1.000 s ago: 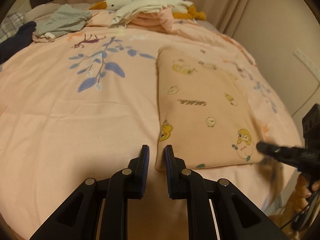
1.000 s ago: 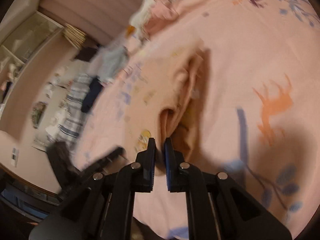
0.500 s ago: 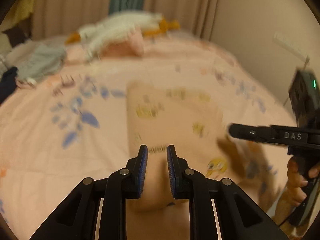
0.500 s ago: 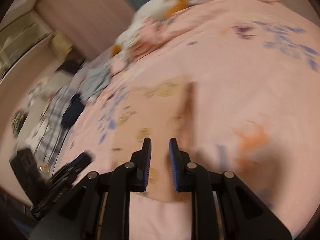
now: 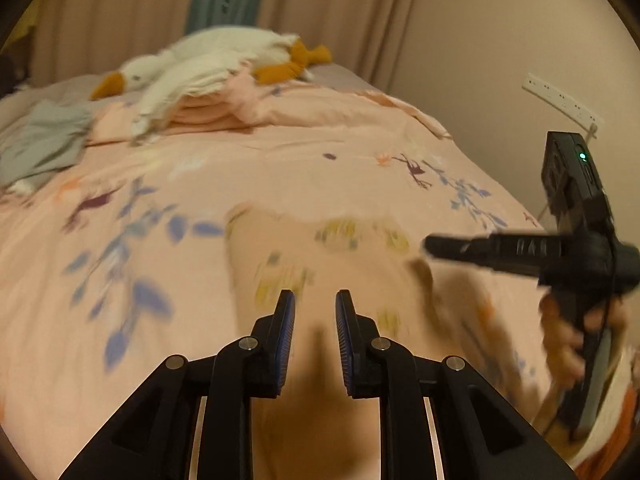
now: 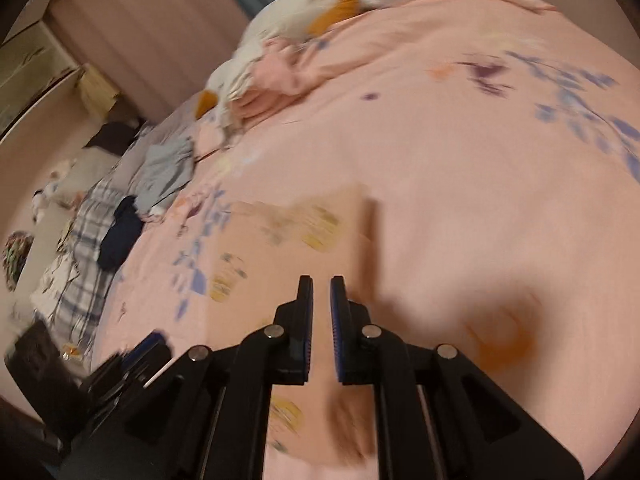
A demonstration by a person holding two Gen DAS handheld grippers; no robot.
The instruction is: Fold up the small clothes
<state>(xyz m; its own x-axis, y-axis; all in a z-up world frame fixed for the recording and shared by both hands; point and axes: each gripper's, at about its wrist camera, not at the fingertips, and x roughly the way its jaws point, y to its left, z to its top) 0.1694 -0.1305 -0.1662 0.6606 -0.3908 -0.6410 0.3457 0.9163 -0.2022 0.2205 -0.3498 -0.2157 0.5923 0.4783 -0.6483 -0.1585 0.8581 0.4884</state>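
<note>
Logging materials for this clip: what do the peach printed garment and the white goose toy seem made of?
Peach printed garment: soft matte knit, likely cotton; lies limp and flat, though blurred. White goose toy: plush fabric, fuzzy surface, with orange beak and feet.

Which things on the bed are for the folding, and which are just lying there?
For the folding: peach garment, left gripper, right gripper.
Just lying about: goose toy, grey clothes, dark clothes.
</note>
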